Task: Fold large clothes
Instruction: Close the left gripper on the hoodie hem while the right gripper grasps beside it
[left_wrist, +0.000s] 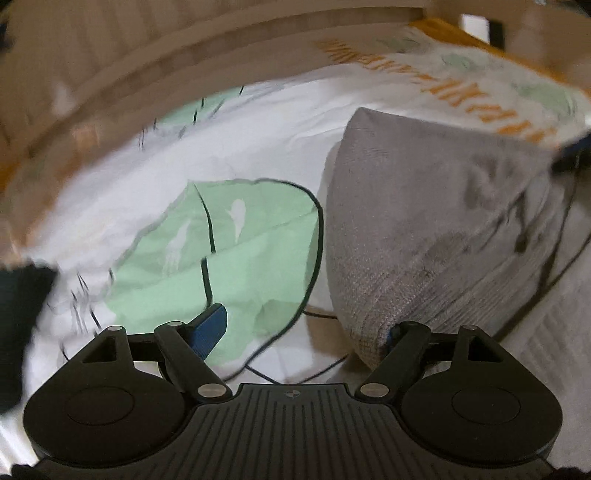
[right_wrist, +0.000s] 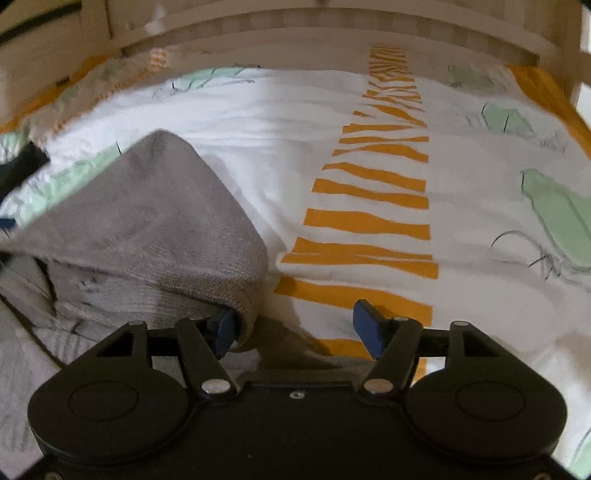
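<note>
1. Here the grey knit garment (right_wrist: 147, 221) lies partly folded on the bed's patterned cover (right_wrist: 369, 122).
2. Left claw (left_wrist: 306, 328) stands wide; its right finger is hidden under the garment's corner, nothing pinched.
3. Right claw (right_wrist: 299, 328) is spread wide, its left pad (right_wrist: 225, 330) touching the garment's edge.

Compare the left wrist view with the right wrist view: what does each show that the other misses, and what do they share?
Only the left wrist view: the left gripper, open, and a large green leaf print outlined in black.

Only the right wrist view: the right gripper, open, with a long orange striped band running up the bed cover.

Both: the grey knitted garment, folded over and lying on the white printed cover, with a pale wooden bed frame behind.
</note>
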